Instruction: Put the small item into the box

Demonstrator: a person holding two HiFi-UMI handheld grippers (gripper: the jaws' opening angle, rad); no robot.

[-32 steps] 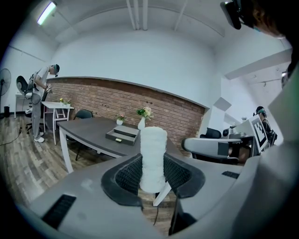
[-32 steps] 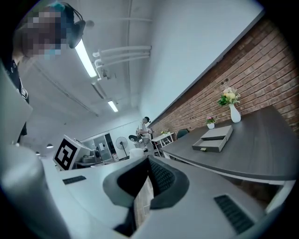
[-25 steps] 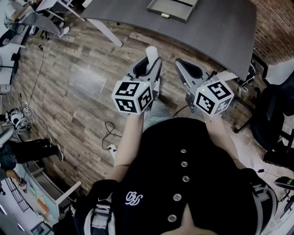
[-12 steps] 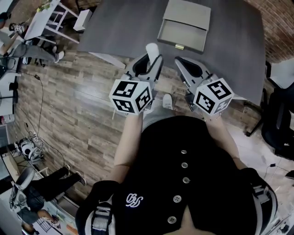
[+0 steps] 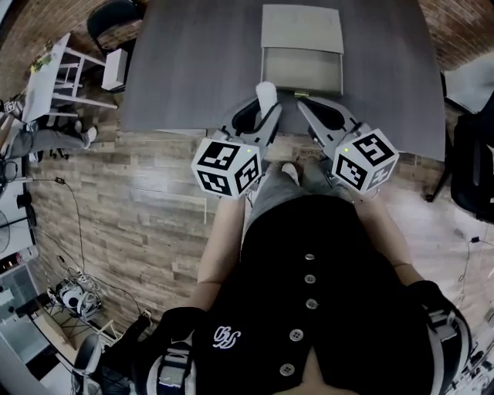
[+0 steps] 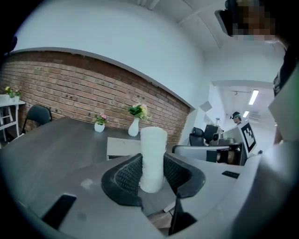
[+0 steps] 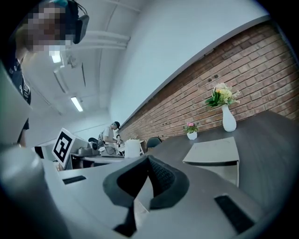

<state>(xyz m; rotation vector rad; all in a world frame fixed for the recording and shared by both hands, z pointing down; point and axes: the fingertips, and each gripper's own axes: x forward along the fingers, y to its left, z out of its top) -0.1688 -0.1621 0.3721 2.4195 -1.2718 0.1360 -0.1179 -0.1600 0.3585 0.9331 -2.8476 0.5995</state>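
A small white cylinder (image 5: 266, 94) stands upright between the jaws of my left gripper (image 5: 265, 106), which is shut on it. In the left gripper view the cylinder (image 6: 153, 158) fills the gap of the left gripper (image 6: 153, 173). A flat grey box (image 5: 302, 71) with its lid folded back lies on the grey table (image 5: 193, 69), just beyond both grippers. My right gripper (image 5: 303, 106) is beside the left one, shut with nothing in it. The right gripper view shows the right gripper (image 7: 148, 162) with jaws together and the box (image 7: 215, 154) ahead to the right.
A white vase with flowers (image 6: 134, 126) and a small flower pot (image 6: 99, 125) stand at the table's far side by a brick wall. A dark chair (image 5: 116, 15) and a white stand (image 5: 65, 77) are left of the table, a black chair (image 5: 475, 162) to the right.
The person has come up to the table, so the table edge and box now lie right in front of both grippers. The left gripper still holds the white cylinder.
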